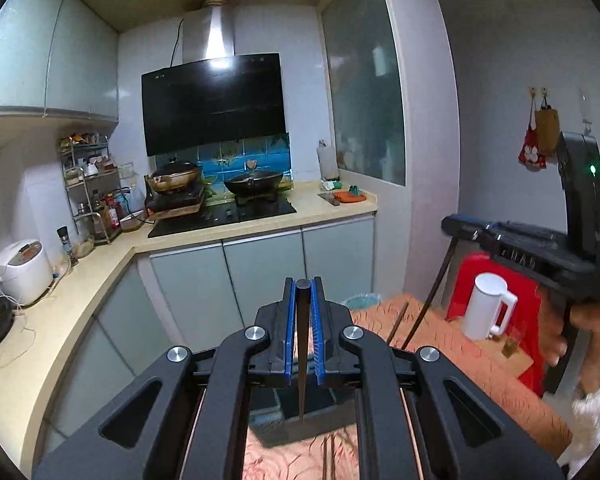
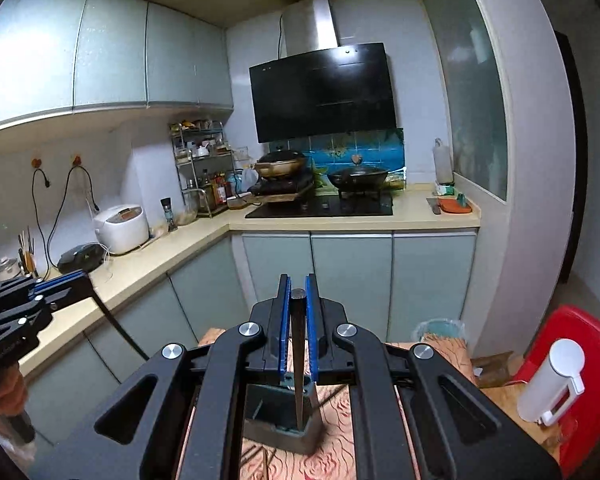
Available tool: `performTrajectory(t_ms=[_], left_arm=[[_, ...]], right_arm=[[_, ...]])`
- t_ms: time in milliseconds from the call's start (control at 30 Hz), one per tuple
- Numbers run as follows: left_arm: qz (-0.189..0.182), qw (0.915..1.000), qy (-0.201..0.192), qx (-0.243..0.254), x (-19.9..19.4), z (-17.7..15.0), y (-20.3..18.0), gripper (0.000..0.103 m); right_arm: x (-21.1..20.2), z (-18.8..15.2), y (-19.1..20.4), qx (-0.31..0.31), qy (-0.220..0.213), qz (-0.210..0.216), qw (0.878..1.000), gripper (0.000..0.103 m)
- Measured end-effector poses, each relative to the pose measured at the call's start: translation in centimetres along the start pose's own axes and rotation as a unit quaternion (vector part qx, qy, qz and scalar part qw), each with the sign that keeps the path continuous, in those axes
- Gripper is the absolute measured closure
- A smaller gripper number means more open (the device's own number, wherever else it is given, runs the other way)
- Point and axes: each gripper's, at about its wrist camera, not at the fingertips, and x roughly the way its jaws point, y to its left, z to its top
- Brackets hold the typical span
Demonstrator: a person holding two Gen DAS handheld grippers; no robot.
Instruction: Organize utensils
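Note:
My left gripper (image 1: 303, 292) is shut on a dark chopstick (image 1: 302, 352) that hangs point down over a dark grey utensil holder (image 1: 296, 420) on the patterned tablecloth. My right gripper (image 2: 298, 286) is shut on another dark chopstick (image 2: 298, 360) whose tip reaches into the same holder (image 2: 282, 420). The right gripper also shows in the left wrist view (image 1: 460, 226), with its chopstick (image 1: 424, 308) hanging down. The left gripper shows in the right wrist view (image 2: 74, 280), with its chopstick (image 2: 116, 324). More chopsticks (image 1: 398, 322) lie on the cloth.
A white jug (image 1: 486, 306) stands by a red chair (image 1: 512, 280) at the right; it also shows in the right wrist view (image 2: 550, 380). A kitchen counter (image 1: 112, 264) with a rice cooker (image 1: 20, 270), a hob and pans runs along the left and back.

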Motion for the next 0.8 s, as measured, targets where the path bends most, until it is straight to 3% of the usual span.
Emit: performTrajectory(t_ms=[133,367,733,800], left_arm=[[-0.004,1.0,0.003,-0.004,2.4,0.5,-0.3,0.096],[0.02,0.9985,0.051,0.002,7.9,-2.7,-0.4,0.096],[0.019,0.995,0.095,-0.026,10.9,-6.4,1.2,0.096],[0.018,0.9947,0.097,-0.029,10.8,-6.6,1.2,0.088]], right_arm=[[1.6,0.0,0.7,-0.003,0.002,0.009,1.0,0.095],[5.4,-1.7,1.5,-0.01,0.044,0.016,0.999,0.095],[8.9,-5.0,2.1,-0.02,0.108,0.019,0.994,0.095],[9.0,-5.3,2.2,-0.02,0.115,0.024,0.993,0.093]])
